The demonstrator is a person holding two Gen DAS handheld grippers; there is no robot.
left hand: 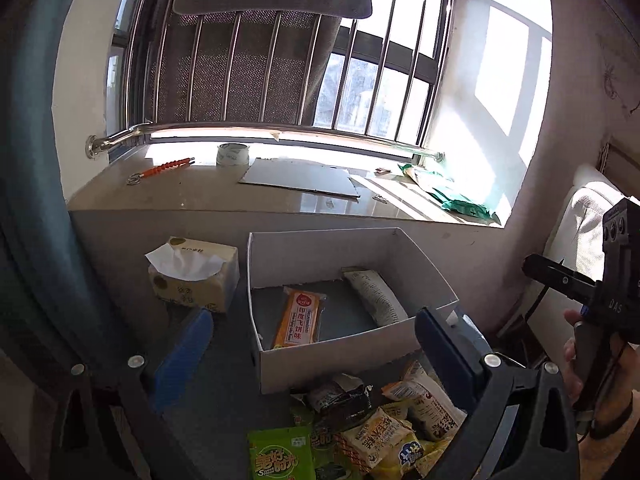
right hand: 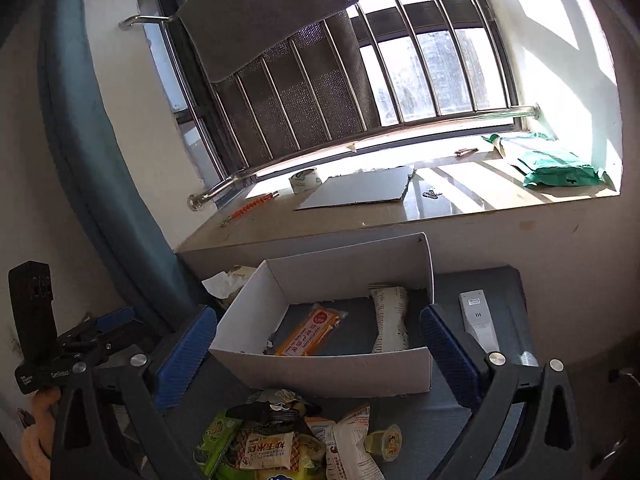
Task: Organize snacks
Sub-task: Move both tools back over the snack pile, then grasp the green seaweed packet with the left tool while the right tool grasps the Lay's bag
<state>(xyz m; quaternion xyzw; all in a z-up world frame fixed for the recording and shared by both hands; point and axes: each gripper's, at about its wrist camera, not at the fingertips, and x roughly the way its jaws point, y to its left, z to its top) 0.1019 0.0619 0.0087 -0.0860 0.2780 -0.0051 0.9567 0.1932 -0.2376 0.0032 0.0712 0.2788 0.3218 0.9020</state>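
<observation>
Snacks lie in a loose pile (right hand: 296, 444) on the dark table (right hand: 504, 280), just in front of the white box (right hand: 320, 368). Inside that box rest an orange packet (right hand: 310, 332) and, to its right, a white printed packet (right hand: 390, 318). My left gripper (left hand: 316, 354) hangs above the pile, fingers spread wide and holding nothing. My right gripper (right hand: 318, 358) hovers before the box's front wall, fingers likewise apart and empty. Left of the box sits a tissue pack (left hand: 192, 278); right of it lies a white remote (right hand: 478, 316).
</observation>
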